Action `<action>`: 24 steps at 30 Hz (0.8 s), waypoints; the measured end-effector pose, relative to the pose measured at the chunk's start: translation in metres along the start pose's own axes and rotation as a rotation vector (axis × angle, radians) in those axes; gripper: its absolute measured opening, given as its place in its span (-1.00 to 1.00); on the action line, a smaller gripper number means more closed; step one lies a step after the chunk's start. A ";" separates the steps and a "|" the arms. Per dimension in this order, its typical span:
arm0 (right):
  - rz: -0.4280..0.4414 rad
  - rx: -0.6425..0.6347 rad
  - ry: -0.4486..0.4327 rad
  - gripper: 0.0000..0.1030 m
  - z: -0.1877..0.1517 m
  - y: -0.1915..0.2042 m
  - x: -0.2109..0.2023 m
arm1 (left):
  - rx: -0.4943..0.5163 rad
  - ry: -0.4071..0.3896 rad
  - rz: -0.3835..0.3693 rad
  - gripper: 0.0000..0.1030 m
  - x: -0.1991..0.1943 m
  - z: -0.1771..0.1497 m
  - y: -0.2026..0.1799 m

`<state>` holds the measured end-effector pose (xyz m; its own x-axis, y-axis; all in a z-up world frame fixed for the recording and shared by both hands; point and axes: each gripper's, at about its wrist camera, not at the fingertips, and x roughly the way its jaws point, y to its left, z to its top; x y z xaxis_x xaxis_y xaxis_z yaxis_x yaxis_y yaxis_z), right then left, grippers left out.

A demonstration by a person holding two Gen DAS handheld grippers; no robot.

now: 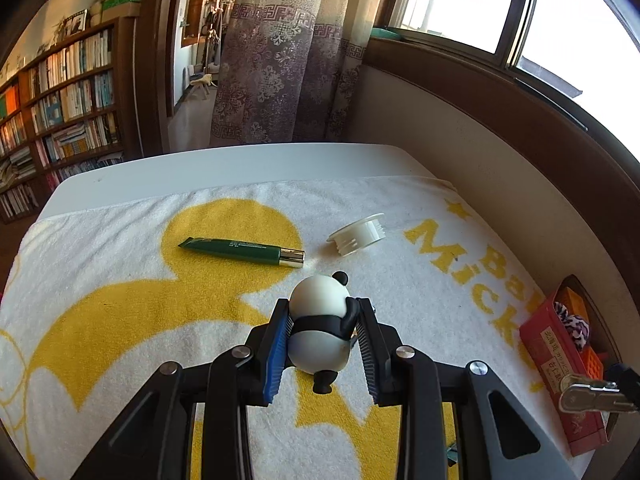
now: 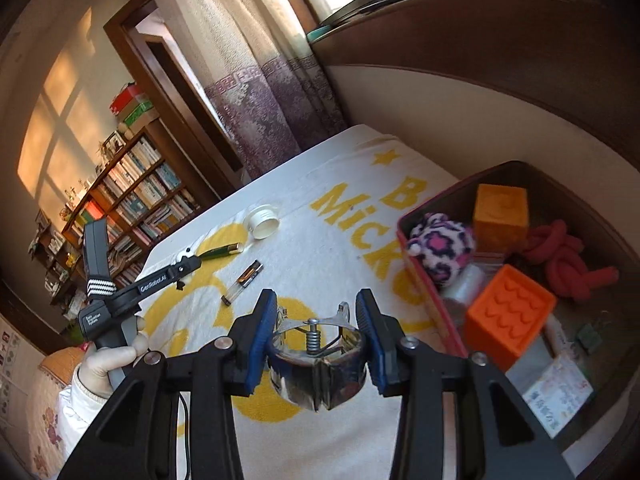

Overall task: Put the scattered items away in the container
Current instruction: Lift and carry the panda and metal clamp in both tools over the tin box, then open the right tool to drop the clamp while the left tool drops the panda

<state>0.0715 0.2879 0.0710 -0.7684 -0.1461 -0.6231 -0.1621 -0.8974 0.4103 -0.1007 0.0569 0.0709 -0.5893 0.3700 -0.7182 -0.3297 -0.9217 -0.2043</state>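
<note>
Between the left gripper's (image 1: 324,344) ribbed blue pads sat a smooth, glossy plastic panda (image 1: 318,332); ahead of it lay a satin green tube (image 1: 236,249) with a shiny gold cap on looped terry towel (image 1: 120,300). The right gripper (image 2: 318,344) pinched a mirror-polished metal strainer (image 2: 318,376); right of it stood matt orange rubbery blocks (image 2: 506,312).

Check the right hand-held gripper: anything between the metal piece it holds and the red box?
Nothing visible. The right hand-held gripper holds the shiny metal piece above bare towel; the red box lies just to the right in the right wrist view, its top open, though toys already fill much of it.
</note>
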 end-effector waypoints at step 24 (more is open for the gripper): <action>-0.372 0.081 -0.181 -0.12 -0.004 -0.131 -0.044 | 0.160 0.032 -0.146 -0.34 -0.024 -0.025 -0.116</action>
<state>0.1291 0.4100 0.0426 -0.7437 0.2635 -0.6144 -0.4912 -0.8388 0.2349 -0.0298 0.1524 0.0955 -0.5043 0.4917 -0.7099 -0.5237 -0.8277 -0.2014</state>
